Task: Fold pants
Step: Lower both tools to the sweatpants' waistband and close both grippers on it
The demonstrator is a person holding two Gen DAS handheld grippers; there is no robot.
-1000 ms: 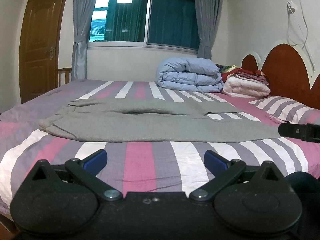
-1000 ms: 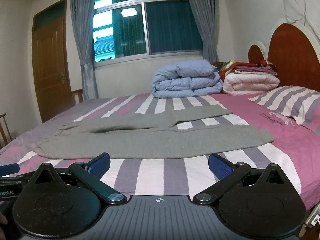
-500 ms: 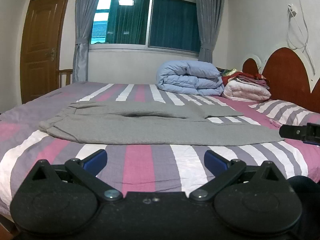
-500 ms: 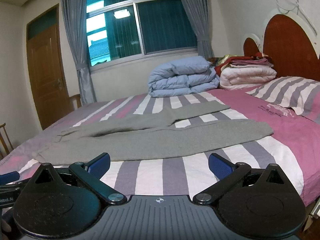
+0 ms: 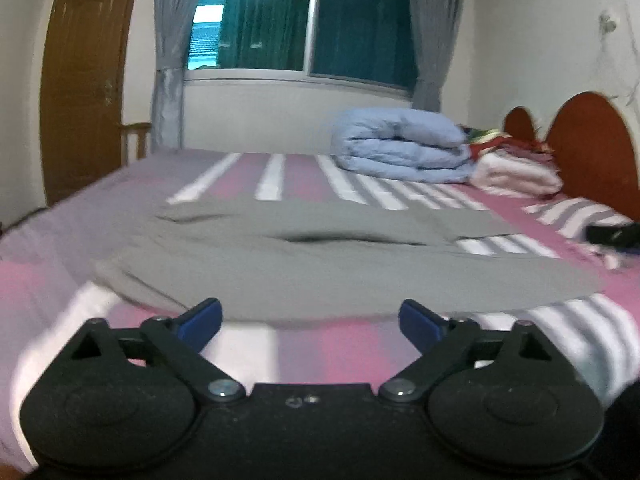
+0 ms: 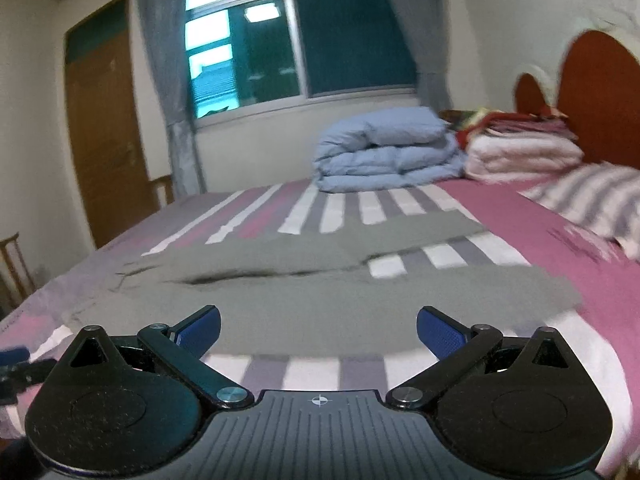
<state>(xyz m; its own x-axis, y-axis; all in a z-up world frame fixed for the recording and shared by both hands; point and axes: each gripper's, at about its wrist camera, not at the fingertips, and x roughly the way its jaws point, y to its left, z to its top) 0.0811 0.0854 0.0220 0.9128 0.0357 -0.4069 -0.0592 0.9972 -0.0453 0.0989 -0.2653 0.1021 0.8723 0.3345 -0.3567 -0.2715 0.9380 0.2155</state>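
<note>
Gray pants [image 5: 328,268] flat near bed's [image 5: 332,344] front edge, long axis parallel to it, legs toward headboard [image 6: 600,76]. Left hand-held gripper [image 5: 310,318] wide, closing, nothing between; right hand-held gripper [image 6: 318,328] wide, empty.

One pair of grey knit pants [image 5: 320,264] lies on one striped pink, grey and white bed sheet [image 5: 304,352]. One folded light-blue quilt [image 5: 400,148], one striped pillow [image 6: 592,200], two grey curtains [image 5: 172,40], one brown wooden door [image 5: 84,80] and two black blue-padded grippers [image 5: 310,318] [image 6: 318,326] are visible.
</note>
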